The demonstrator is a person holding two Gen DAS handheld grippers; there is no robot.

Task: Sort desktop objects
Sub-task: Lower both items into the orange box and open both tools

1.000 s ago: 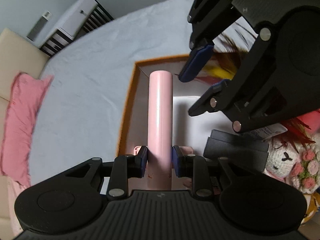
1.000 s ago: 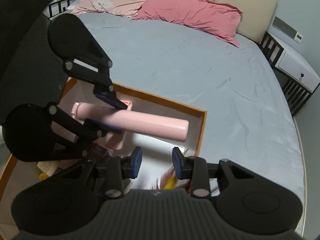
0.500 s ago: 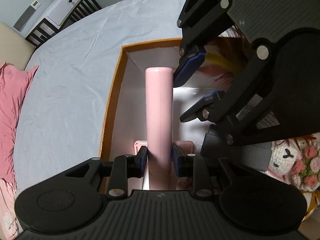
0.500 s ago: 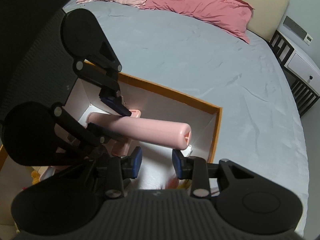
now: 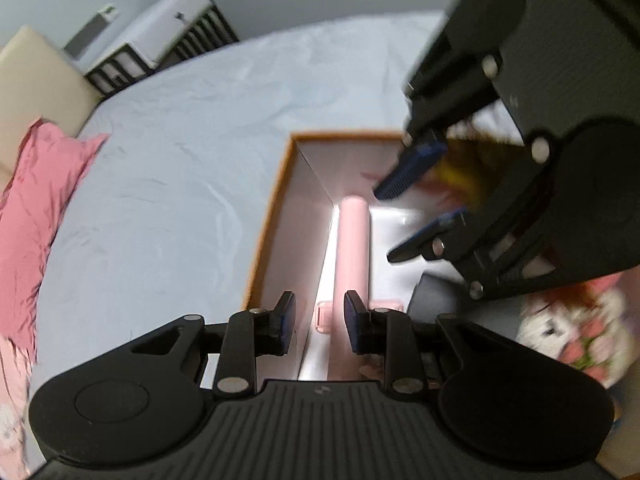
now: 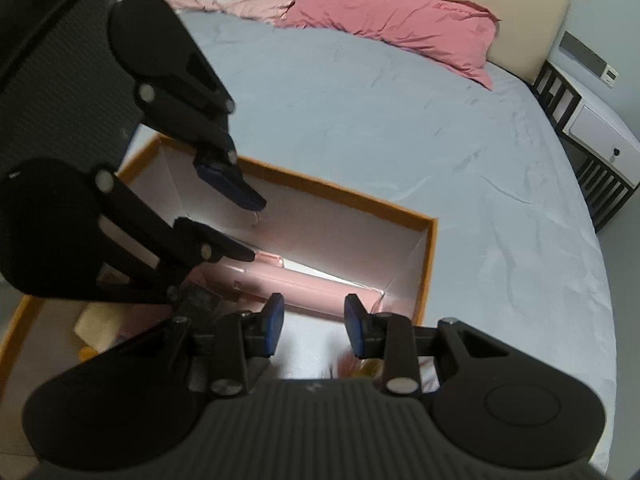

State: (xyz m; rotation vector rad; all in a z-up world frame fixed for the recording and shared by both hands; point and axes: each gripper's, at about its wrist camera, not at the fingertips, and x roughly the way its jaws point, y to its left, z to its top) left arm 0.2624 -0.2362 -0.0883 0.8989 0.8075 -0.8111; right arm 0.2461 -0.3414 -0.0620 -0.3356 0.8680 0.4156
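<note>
- Your left tool (image 5: 319, 317) has let go: a second ago its pads were clamped on the pink cylinder (image 5: 352, 248), and now the jaws stand apart with nothing between them and the cylinder lies below them, free.
- The cylinder now rests on the floor of the orange-rimmed box (image 5: 267, 236), tight along the white inner wall on the left side as seen from the left wrist. A small pink rectangular piece (image 5: 326, 314) sits at its near end; whether it belongs to the cylinder you cannot tell.
- Read this as the placement done for this item. What's left is your withdrawal and the next pick.
- Long axis: it runs straight away from your left tool, parallel to the box wall, far rounded end toward the far corner. In the right wrist view the same cylinder (image 6: 304, 284) lies nearly crosswise, just ahead of your right tool (image 6: 314, 326).
- Your right tool is also spread open and carries nothing; it hovers over the box interior.
- Other contents sit well to the right: a dark flat object (image 5: 444, 304) and a crocheted toy (image 5: 576, 328), blurred.
- The box sits on a bed (image 6: 400, 128), not a desk.
</note>
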